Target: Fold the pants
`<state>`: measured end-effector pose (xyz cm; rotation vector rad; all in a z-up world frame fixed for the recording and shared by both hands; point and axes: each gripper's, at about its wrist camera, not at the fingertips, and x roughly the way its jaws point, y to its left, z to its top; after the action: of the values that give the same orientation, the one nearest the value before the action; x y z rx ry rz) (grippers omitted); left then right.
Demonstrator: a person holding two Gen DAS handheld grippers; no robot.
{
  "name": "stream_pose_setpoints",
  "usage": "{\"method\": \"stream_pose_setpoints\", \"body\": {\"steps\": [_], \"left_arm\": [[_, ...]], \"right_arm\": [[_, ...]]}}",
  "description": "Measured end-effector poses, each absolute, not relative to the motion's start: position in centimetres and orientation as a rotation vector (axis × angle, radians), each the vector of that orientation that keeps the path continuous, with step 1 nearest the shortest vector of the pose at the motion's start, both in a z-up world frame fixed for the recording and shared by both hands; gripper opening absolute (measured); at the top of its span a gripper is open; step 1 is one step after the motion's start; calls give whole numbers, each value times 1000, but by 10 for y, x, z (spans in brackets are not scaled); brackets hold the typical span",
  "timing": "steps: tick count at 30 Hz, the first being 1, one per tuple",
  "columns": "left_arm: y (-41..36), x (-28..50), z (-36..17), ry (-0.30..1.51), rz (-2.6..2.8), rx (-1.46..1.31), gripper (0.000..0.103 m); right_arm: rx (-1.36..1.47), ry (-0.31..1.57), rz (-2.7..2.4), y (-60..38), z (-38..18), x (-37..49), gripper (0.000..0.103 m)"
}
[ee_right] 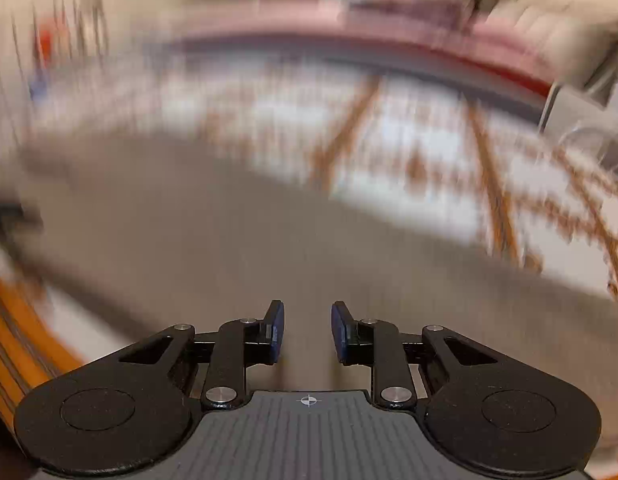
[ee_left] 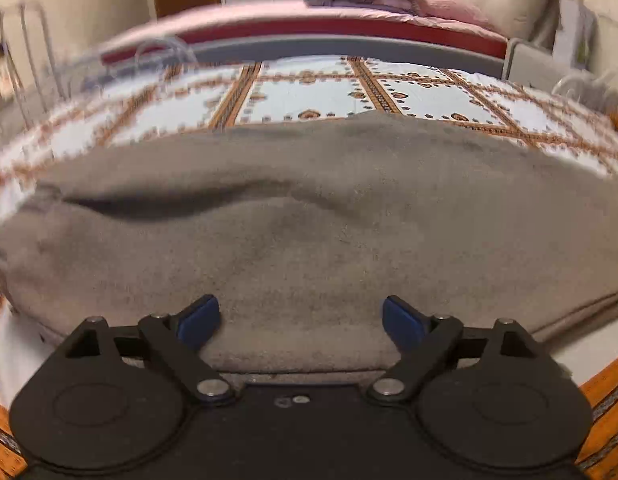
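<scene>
Your left gripper point(ee_left: 301, 322) gapes wide and your right gripper point(ee_right: 308, 332) narrowly, both empty over the grey fleece pants point(ee_left: 309, 220). Only the left view sharply shows their far edge mid-frame, with the white, orange-patterned cloth point(ee_left: 309, 96) bare beyond.

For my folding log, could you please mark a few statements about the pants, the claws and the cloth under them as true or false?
1. The pants are grey. True.
2. The left claw is shut on the pants. False: its fingers stand wide apart, gripping nothing.
3. The pants lie on a patterned cloth. True.
4. The right claw holds a hanger. False: it is open and holds nothing.
5. The right wrist view is sharp. False: it is blurred.
</scene>
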<state>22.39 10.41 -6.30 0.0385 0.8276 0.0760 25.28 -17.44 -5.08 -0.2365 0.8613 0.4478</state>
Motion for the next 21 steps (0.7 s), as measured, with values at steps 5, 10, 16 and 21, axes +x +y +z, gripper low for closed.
{"method": "stream_pose_setpoints", "body": {"steps": [5, 10, 16, 21], "left_arm": [[108, 220, -58, 827, 84, 18, 84], [102, 218, -57, 818, 96, 23, 84], [99, 221, -55, 813, 111, 13, 86], [93, 223, -52, 793, 111, 11, 86]], "right_arm": [[-85, 759, 429, -217, -34, 237, 29], [157, 682, 290, -289, -21, 225, 70], [561, 672, 76, -392, -26, 216, 75], [887, 656, -56, -464, -44, 201, 74]]}}
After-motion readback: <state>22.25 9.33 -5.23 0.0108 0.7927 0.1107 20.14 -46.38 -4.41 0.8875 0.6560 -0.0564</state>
